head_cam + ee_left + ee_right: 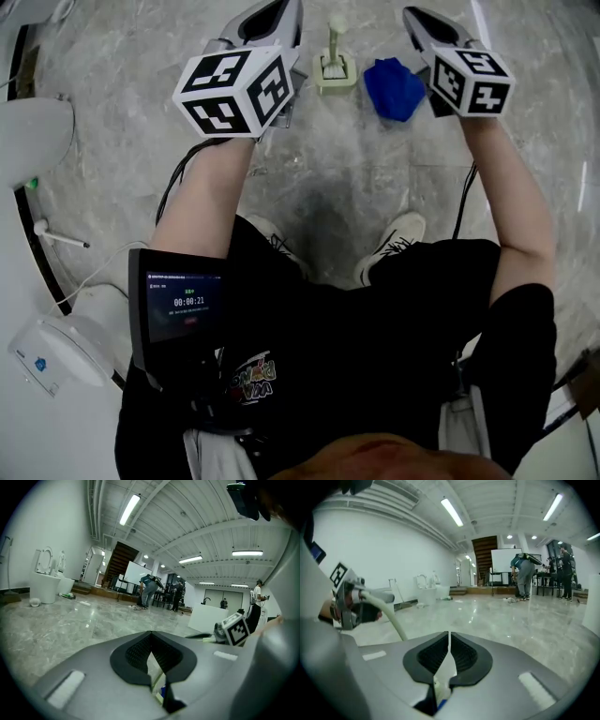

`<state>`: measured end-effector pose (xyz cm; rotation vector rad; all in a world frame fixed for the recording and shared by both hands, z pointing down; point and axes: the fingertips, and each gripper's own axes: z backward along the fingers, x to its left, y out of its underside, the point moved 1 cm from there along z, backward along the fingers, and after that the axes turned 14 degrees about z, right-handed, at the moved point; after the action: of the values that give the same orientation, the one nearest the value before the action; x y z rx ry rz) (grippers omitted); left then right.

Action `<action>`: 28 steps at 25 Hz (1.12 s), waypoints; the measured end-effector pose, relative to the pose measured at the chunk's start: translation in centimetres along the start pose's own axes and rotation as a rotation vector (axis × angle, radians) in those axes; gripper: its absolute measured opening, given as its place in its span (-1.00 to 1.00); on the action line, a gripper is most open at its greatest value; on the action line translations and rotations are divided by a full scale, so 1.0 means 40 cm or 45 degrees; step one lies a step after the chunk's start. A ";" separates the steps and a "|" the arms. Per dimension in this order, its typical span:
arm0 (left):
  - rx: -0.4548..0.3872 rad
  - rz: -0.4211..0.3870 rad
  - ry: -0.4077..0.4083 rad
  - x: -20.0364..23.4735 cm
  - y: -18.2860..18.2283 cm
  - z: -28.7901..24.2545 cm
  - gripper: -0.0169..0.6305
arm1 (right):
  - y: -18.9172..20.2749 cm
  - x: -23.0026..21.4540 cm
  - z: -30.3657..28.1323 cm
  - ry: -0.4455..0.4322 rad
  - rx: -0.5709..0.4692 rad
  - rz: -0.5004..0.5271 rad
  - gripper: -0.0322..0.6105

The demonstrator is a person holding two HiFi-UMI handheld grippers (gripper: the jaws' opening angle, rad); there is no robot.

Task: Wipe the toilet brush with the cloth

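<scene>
The toilet brush [335, 58] stands upright in its pale holder on the marble floor, at the top middle of the head view. A crumpled blue cloth [394, 89] lies on the floor just right of it. My left gripper [272, 19] is held in the air to the left of the brush, jaws shut and empty [151, 633]. My right gripper [427, 23] hangs above the floor to the right of the cloth. Its jaws [449, 633] are shut too, with nothing between them. Neither gripper touches the brush or the cloth.
White toilets [33, 141] stand along the left wall, and more toilets [44, 581] farther off. A small screen [178, 305] hangs at the person's waist, their shoes [394, 239] below the brush. People [524, 576] stand far off by a whiteboard.
</scene>
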<state>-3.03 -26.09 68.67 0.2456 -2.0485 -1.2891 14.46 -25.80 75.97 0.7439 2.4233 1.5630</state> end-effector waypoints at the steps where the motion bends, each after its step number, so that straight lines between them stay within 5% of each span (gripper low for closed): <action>1: -0.004 -0.014 -0.001 -0.002 -0.004 0.002 -0.92 | -0.047 0.002 0.009 0.005 -0.050 -0.018 -0.84; 8: -0.019 0.000 -0.005 -0.011 -0.022 0.026 -0.92 | -0.223 0.026 0.065 -0.011 -0.218 -0.038 -0.84; 17: 0.007 0.079 -0.040 -0.084 -0.023 0.133 -0.91 | -0.148 0.087 0.141 -0.040 0.020 -0.109 -0.84; 23: 0.080 0.158 -0.247 -0.120 -0.066 0.329 -0.91 | -0.277 0.181 0.327 -0.010 0.146 -0.094 -0.84; 28: 0.191 0.093 -0.264 -0.192 -0.154 0.350 -0.91 | -0.332 0.179 0.380 0.004 0.202 -0.221 -0.84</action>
<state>-7.51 -15.23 56.22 0.1063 -2.3116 -1.1585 10.05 -14.37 58.40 0.5381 2.5589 1.3222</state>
